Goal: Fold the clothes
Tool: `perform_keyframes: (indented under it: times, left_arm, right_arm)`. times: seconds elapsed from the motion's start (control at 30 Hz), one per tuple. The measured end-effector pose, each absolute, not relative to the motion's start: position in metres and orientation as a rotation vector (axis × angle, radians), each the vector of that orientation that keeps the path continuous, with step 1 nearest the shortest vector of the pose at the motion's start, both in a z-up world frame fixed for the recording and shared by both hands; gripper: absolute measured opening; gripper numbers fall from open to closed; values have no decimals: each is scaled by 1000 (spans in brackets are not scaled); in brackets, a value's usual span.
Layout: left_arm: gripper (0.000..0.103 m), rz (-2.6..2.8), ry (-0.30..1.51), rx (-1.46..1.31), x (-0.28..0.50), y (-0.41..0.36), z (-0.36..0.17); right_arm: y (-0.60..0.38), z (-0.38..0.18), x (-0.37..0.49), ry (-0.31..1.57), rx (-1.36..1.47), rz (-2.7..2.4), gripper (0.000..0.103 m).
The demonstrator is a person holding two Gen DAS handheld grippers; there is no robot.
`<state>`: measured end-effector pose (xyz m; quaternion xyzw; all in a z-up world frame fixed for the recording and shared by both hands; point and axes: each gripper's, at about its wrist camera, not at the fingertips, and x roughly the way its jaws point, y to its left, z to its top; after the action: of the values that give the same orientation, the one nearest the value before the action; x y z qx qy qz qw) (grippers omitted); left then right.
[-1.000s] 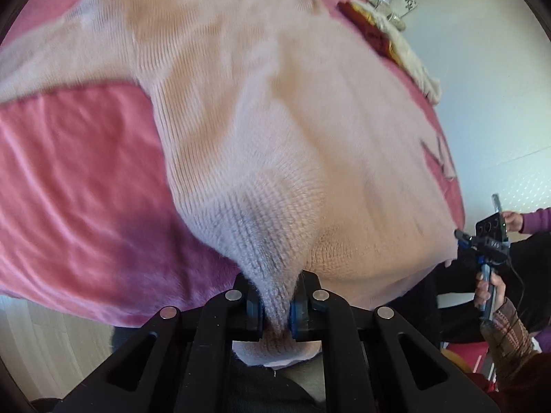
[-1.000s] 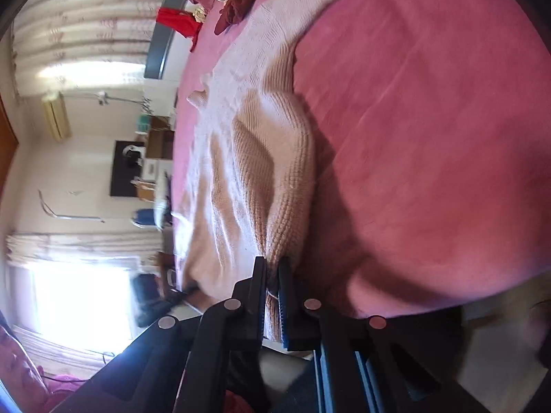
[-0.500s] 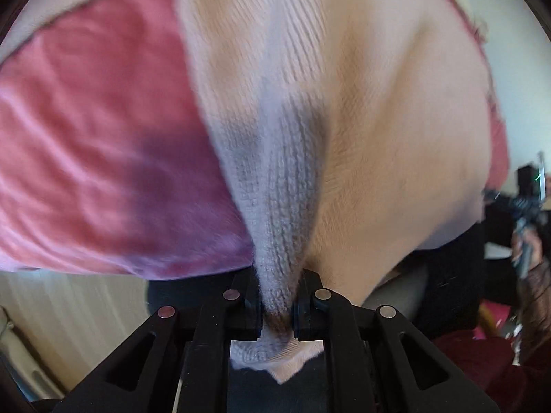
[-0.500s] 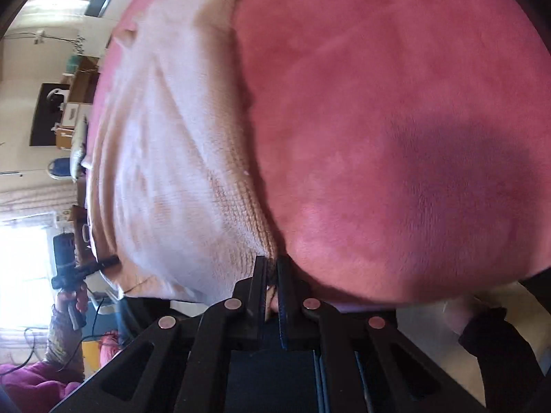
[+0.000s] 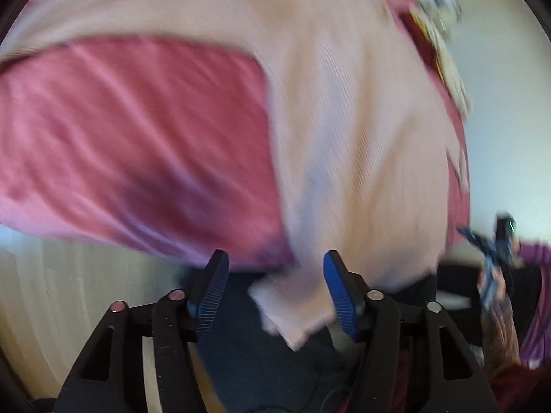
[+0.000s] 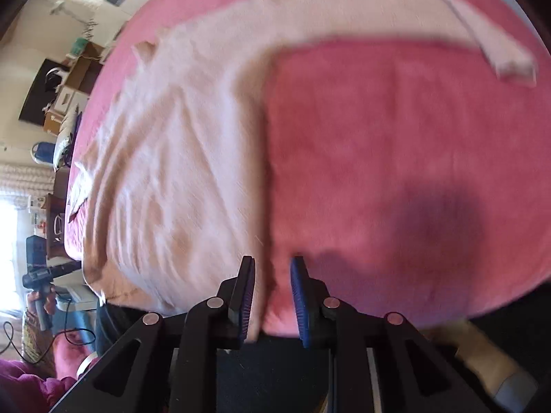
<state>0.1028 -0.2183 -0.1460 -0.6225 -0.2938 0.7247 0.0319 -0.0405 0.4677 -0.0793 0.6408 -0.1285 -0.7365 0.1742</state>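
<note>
1. We read this as the end of the laying-out step: the pale knit sweater (image 5: 361, 144) lies spread on the pink bedspread (image 5: 131, 144), and both tools are letting go of its near hem.

2. To our left, the left gripper (image 5: 275, 285) has its jaws opening, parted wide. A hem corner (image 5: 292, 309) hangs loose between them, nearer the right-hand pad, and we see neither pad pressing on it, so it is released. Beyond the jaws the sweater body runs away up the bed; one sleeve (image 5: 120, 10) stretches off to the left of the jaws.

3. To our right, the right gripper (image 6: 272, 292) has its jaws opening too, though only a narrow gap shows. The sweater's side edge (image 6: 265, 206) runs straight ahead of that gap; blur keeps us from saying whether any cloth sits between the pads, and we see no grip. The body lies left of the jaws and bare bedspread to the right, and the other sleeve (image 6: 482, 34) reaches far ahead and to the right.

4. Next, we judge, a fold must begin: each jaw should move out to a sleeve or side edge, clamp on the knit, and carry it inward over the body. The soft knit will likely sag and stretch, so a firm bite on the edge matters.
</note>
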Motion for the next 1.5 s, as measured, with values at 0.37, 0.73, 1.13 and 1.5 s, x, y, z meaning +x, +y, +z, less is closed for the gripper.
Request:
perform_keyframes:
  times: [0.37, 0.73, 1.13, 1.5]
  left_arm:
    - [74, 2615, -1813, -1403, 114, -438, -172]
    - [74, 2308, -2281, -1133, 104, -520, -226]
    - [8, 2536, -1998, -1286, 65, -540, -235]
    - [7, 2975, -1098, -1147, 23, -440, -92]
  right_arm:
    - [158, -8, -95, 198, 1353, -1854, 23]
    - [-159, -59, -40, 725, 951, -1702, 22]
    - [-102, -73, -53, 588, 1039, -1761, 22]
    - [24, -66, -100, 370, 1182, -2009, 22]
